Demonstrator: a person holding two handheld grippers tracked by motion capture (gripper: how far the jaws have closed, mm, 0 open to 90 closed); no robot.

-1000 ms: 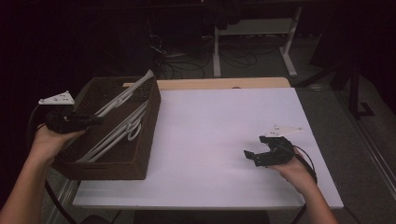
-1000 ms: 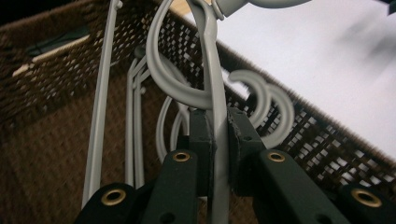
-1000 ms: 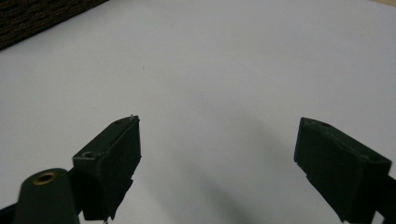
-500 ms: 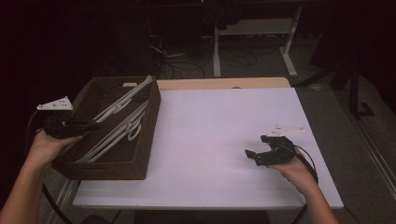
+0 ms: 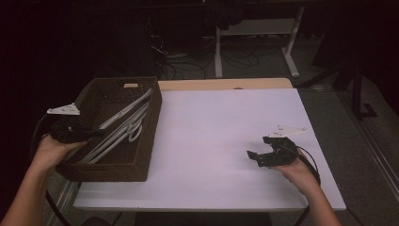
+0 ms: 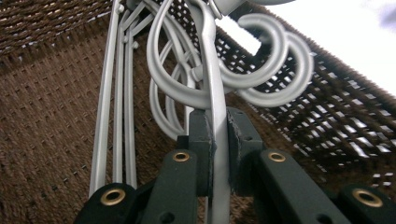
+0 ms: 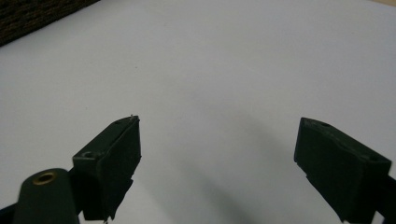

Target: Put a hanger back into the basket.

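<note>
The left tool (image 6: 215, 140) pinches one white hanger (image 6: 214, 93) inside the brown basket (image 5: 141, 155) at the table's left edge. The right tool (image 5: 263, 155) rests spread near the right edge. Neighbouring hooks (image 6: 280, 60) overlap the hanger, so lifting it could drag others out.

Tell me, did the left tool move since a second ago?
Yes, slightly. The left tool, shut on a white hanger, has slid back toward the basket's left rim, away from the basket's middle. The right tool kept its place.

The left claw (image 5: 96, 133) has drawn its hanger (image 5: 123, 114) slightly outward.
</note>
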